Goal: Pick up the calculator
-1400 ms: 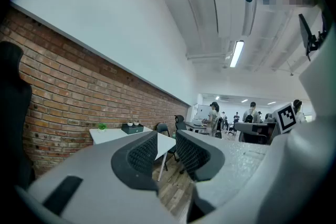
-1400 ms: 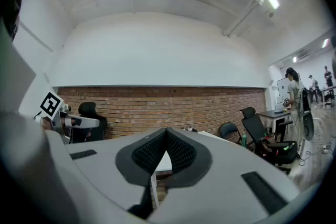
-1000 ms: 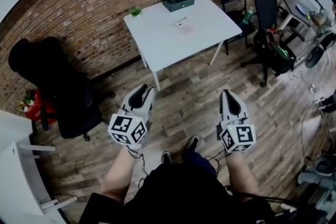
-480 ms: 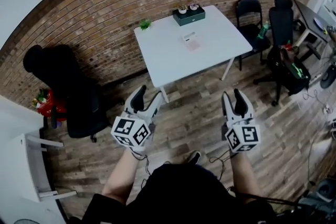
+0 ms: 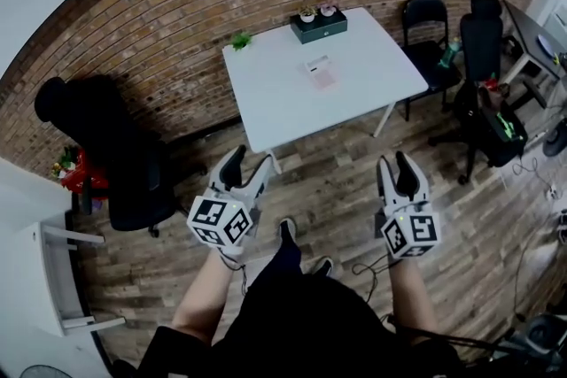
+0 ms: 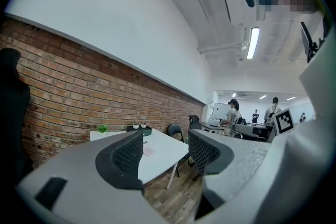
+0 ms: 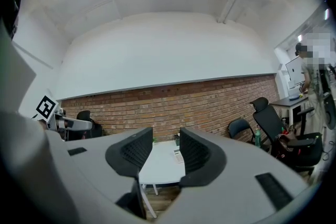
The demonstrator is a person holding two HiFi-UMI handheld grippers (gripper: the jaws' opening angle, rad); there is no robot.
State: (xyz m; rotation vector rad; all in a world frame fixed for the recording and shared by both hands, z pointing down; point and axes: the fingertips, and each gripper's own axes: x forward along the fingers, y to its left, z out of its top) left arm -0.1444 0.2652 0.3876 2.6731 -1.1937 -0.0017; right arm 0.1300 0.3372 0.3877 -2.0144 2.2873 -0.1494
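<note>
The calculator [image 5: 317, 64] is a small white slab on the white table [image 5: 354, 93], with a pink pad [image 5: 324, 78] next to it. Both grippers are held level over the wooden floor, well short of the table and apart from the calculator. My left gripper [image 5: 249, 164] is wide open and empty. The jaws of my right gripper [image 5: 397, 164] stand partly apart and are closing, with nothing between them. In the right gripper view the calculator [image 7: 178, 154] shows far off beside the right pad. In the left gripper view the table [image 6: 165, 150] lies between the pads.
A dark green box [image 5: 319, 27] with two small pots and a little green plant [image 5: 239, 40] stand at the table's far edge by the brick wall. Black office chairs stand at the left [image 5: 115, 164] and right [image 5: 483, 40]. White furniture [image 5: 44, 279] is at lower left.
Both grippers have gone from shut to apart, the left one widest. The person has stepped toward the table, which now sits nearer and further right in the head view.
</note>
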